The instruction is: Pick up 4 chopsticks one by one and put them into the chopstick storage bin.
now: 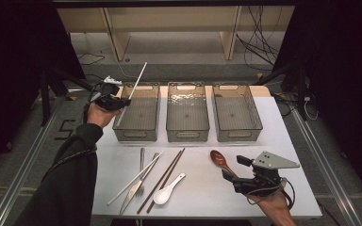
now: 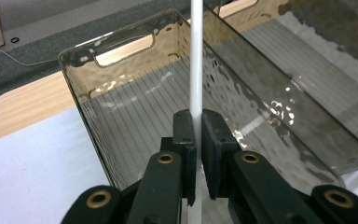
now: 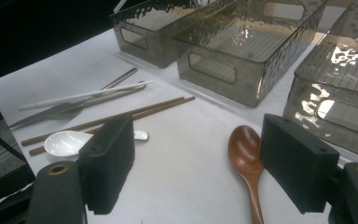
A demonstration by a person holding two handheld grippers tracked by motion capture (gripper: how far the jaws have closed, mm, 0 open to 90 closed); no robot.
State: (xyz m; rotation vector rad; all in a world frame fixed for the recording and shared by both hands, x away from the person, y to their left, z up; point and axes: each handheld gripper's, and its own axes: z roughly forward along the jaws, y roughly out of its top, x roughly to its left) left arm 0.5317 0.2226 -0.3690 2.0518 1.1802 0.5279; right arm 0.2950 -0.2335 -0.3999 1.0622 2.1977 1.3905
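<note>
**White chopstick over the left bin, about to drop it in**

My left claw (image 2: 197, 140) is clenched on a white chopstick (image 2: 196, 56), pads pinching it low on the shaft, most of its length sticking out past the jaws. In the high view the chopstick (image 1: 138, 80) slants up and away from my left claw (image 1: 118, 101), which sits at the near-left corner of the left bin (image 1: 122, 123). In the left gripper view the stick runs above that bin's (image 2: 79, 70) ribbed floor, along its length. Bin looks empty.

Step in hand, as I judge it: lay the stick into the left bin. To do it well: bring the far end down first so the stick lies flat along the long axis, not propped on the rim. Keep it away from the wall shared with the middle bin (image 1: 187, 113). Get low before letting go; a thin stick dropped from height will bounce or roll out. Let go only once it is level and inside the walls.

My right claw (image 3: 196, 163) is released, jaws wide apart, resting on the table with the brown spoon (image 3: 244, 154) between them, not touched by the pads. In the high view the right claw (image 1: 235, 172) sits at the spoon's (image 1: 218, 159) handle end.

Left on the table: second white chopstick (image 1: 134, 179), brown chopsticks (image 1: 165, 179), white spoon (image 1: 166, 192), knife (image 1: 133, 192), fork (image 1: 141, 176). Right bin (image 1: 238, 113) also looks empty.
</note>
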